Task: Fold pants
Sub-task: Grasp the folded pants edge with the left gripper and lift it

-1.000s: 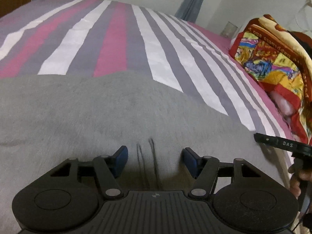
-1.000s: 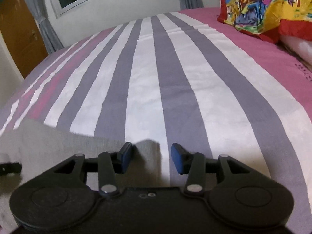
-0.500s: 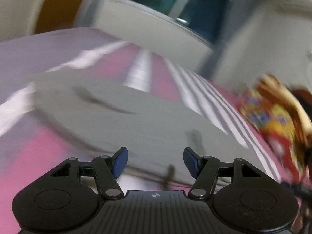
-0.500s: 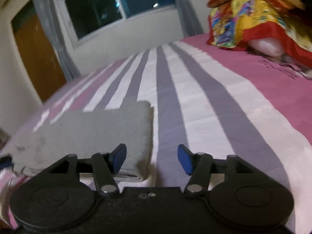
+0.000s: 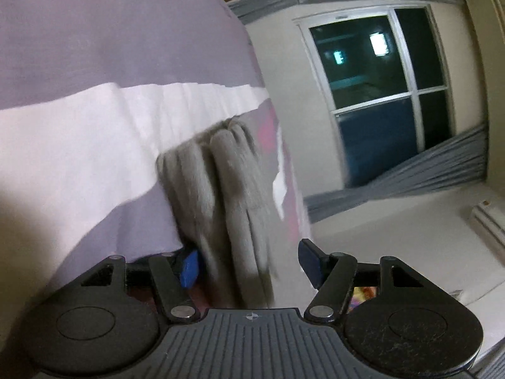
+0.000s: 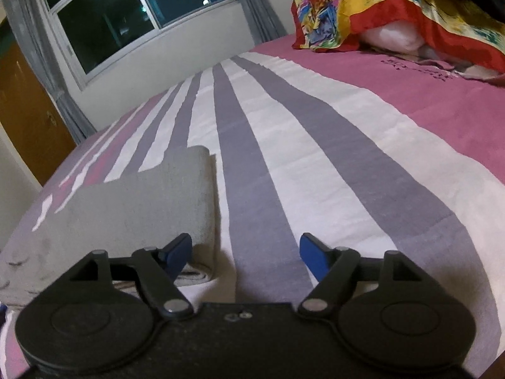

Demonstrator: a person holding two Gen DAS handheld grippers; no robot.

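Note:
The grey pants (image 6: 132, 208) lie folded in a flat stack on the striped bedsheet (image 6: 315, 145), at the left of the right wrist view. My right gripper (image 6: 246, 257) is open at the stack's near right corner, its left finger against the fold's edge. In the left wrist view the camera is rolled sideways. The folded edge of the pants (image 5: 227, 189) shows end-on between the fingers of my open left gripper (image 5: 247, 263), which holds nothing.
A colourful blanket over pillows (image 6: 394, 9) lies at the far right of the bed. A dark window (image 6: 132, 12) with grey curtains and a wooden door (image 6: 22, 107) stand beyond the bed. The window also shows in the left wrist view (image 5: 388, 94).
The left gripper has rolled sideways and dropped to the edge of the folded pants. The right gripper has lowered and pulled back to the stack's corner. Both stay open.

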